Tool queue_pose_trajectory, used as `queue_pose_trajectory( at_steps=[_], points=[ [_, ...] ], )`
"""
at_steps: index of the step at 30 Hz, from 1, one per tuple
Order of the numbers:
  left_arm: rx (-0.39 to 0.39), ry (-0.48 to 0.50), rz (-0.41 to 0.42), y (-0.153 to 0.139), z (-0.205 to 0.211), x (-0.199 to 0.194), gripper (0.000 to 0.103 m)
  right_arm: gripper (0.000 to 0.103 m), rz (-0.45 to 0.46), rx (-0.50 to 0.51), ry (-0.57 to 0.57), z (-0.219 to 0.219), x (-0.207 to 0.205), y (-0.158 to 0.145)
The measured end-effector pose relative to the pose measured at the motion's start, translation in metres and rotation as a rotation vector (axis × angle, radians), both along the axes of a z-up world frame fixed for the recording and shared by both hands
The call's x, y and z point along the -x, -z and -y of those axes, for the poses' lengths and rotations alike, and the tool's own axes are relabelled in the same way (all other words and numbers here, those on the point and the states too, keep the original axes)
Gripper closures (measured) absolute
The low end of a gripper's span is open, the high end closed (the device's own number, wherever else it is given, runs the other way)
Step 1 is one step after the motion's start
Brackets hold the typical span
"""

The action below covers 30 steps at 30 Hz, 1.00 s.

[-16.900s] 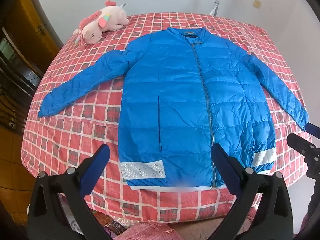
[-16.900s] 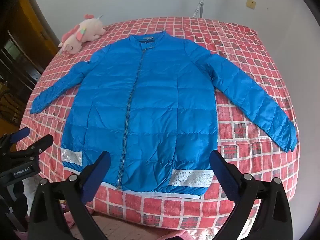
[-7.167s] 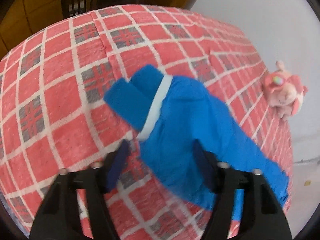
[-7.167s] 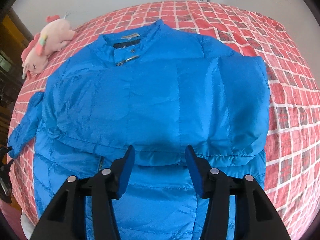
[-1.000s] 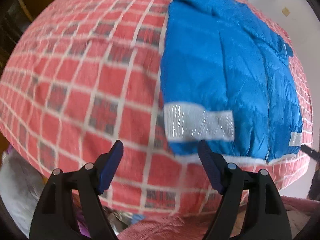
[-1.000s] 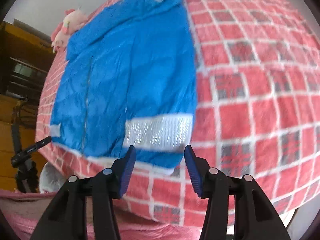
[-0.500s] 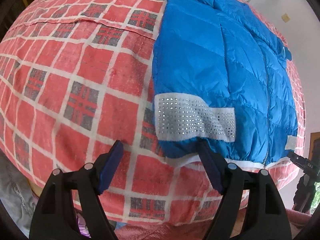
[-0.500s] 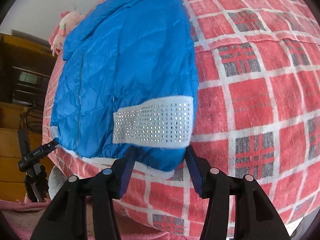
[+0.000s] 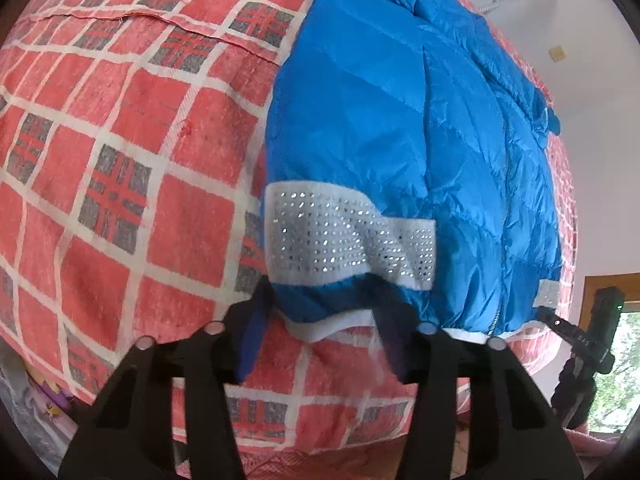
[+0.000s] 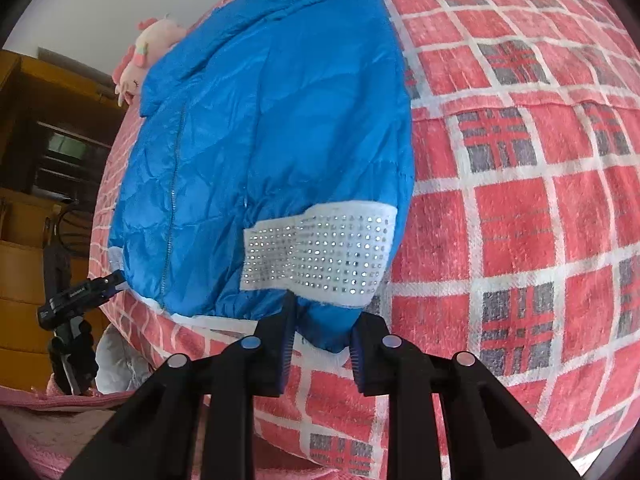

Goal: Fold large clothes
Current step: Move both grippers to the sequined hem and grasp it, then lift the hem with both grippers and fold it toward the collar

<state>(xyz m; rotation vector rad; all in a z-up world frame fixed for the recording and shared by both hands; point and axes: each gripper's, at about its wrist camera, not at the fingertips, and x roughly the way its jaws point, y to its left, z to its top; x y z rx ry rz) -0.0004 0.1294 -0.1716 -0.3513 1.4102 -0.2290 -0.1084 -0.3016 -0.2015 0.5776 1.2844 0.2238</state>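
A blue puffer jacket (image 9: 400,128) lies on the bed with both sleeves folded in over the body; it also shows in the right wrist view (image 10: 272,128). My left gripper (image 9: 324,312) has its fingers around the jacket's bottom left hem corner, below the white studded band (image 9: 344,240); the jaws still stand apart with the hem between them. My right gripper (image 10: 322,328) is closed down onto the bottom right hem corner, under the other studded band (image 10: 320,256).
The bed has a red checked cover (image 9: 120,160), (image 10: 520,200). A pink plush toy (image 10: 148,52) lies at the bed's far end. Wooden furniture (image 10: 36,160) stands at the left. The other gripper shows at each view's edge (image 9: 584,344), (image 10: 76,296).
Both grippers have moved forward onto the jacket's bottom hem corners. The right jaws have narrowed onto the hem; the left fingers now straddle it.
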Motion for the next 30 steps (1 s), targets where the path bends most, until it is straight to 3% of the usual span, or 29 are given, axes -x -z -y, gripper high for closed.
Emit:
queue_pose_trajectory(
  at_steps=[2,3,5,11,15,18,26,30],
  points=[
    [0.006,-0.005,0.009,-0.002,-0.001,0.000,0.073,0.082,0.007,-0.011,0.004,0.001,0.001,0.000],
    [0.020,-0.006,0.019,-0.007,-0.006,0.003,0.087,0.084,0.010,-0.018,0.005,0.002,0.001,0.000],
    [0.057,-0.008,0.050,-0.015,-0.006,0.006,0.093,0.088,0.030,-0.030,0.005,0.003,0.004,-0.003],
    [0.028,0.052,0.149,-0.041,0.003,0.015,0.095,0.091,0.089,-0.073,0.014,0.009,0.008,-0.017],
    [-0.019,0.050,0.075,-0.015,-0.003,0.012,0.095,0.092,0.032,-0.021,0.000,0.005,0.004,-0.003],
    [0.023,0.013,0.044,-0.009,-0.008,0.009,0.096,0.092,0.010,-0.037,0.019,0.006,0.003,0.001],
    [0.085,0.072,0.200,-0.085,0.004,-0.009,0.096,0.094,0.129,-0.122,0.038,0.017,-0.008,-0.055],
    [0.080,0.091,0.264,-0.109,0.014,-0.030,0.096,0.094,0.179,-0.155,0.059,0.027,-0.029,-0.077]
  ],
)
